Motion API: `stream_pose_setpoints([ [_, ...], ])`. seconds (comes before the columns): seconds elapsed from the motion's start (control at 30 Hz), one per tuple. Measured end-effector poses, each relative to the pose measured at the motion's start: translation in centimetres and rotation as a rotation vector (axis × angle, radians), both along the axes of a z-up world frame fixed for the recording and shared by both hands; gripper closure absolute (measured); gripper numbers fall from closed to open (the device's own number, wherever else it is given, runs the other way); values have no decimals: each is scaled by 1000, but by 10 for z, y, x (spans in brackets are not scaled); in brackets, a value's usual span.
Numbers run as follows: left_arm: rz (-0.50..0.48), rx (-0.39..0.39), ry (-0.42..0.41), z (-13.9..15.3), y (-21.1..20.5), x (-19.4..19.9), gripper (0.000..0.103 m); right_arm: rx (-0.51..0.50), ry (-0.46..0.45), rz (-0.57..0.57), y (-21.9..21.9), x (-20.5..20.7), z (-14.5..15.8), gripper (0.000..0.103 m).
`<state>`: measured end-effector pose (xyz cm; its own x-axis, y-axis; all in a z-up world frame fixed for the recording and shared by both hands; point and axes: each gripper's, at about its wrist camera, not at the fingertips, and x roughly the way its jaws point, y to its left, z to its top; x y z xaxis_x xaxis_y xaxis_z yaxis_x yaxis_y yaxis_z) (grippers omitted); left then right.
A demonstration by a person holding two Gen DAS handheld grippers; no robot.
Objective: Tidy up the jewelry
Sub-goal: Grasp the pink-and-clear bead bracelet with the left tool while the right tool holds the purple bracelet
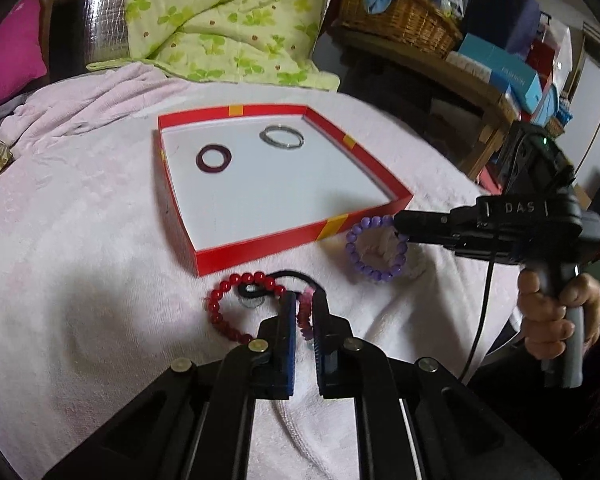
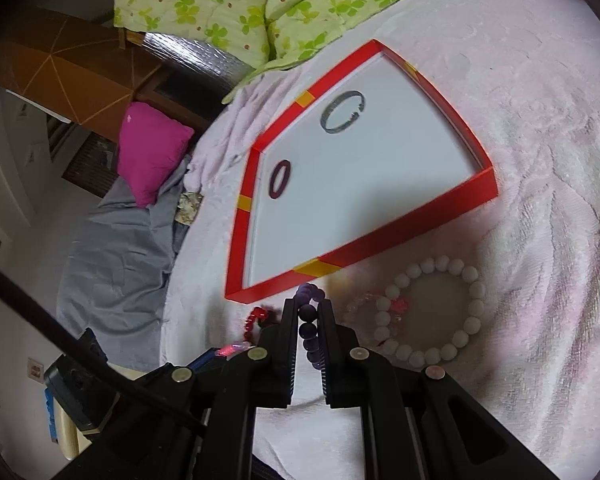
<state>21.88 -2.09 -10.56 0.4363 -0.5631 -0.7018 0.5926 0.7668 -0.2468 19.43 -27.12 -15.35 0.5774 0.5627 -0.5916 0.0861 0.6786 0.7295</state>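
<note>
From the left wrist I see my left gripper (image 1: 303,312) pinching a pink bead bracelet (image 1: 305,314), half hidden between the pads, beside the red bead bracelet (image 1: 236,304). From the right wrist, my right gripper (image 2: 309,318) clamps the purple bead bracelet (image 2: 310,324) near the red tray (image 2: 420,224); its lower beads are cut off.

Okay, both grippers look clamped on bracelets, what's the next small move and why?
Probably lift the right gripper, shut on the purple bead bracelet, over the near wall into the red tray. The tray holds only two rings, and that bracelet lies right beside it.
</note>
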Motion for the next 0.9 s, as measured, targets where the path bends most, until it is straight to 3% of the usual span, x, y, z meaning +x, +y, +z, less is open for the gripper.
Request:
stream_pose_setpoints([
  [0.13,6,-50,-19,11,3,0,96,20,-41,-3,-2,-2,7,92],
  [0.27,12,-52,-38,18,4,5,96,34,-75,-12,-4,-4,13,92],
  [0.37,53,-7,-47,16,10,10,96,28,-72,-15,-6,-5,13,92],
  [0.53,53,57,16,-3,16,17,94,16,-53,-31,-11,-7,11,92],
  [0.6,49,88,35,-11,16,14,83,18,-51,-33,-12,-8,11,92],
  [0.73,17,158,45,-24,11,1,76,-1,-51,-18,-8,-8,11,92],
  [0.8,28,172,56,-29,12,0,61,-6,-50,-18,-7,-8,11,92],
  [0.9,57,185,88,-37,13,3,54,-7,-45,-20,-5,-6,10,92],
])
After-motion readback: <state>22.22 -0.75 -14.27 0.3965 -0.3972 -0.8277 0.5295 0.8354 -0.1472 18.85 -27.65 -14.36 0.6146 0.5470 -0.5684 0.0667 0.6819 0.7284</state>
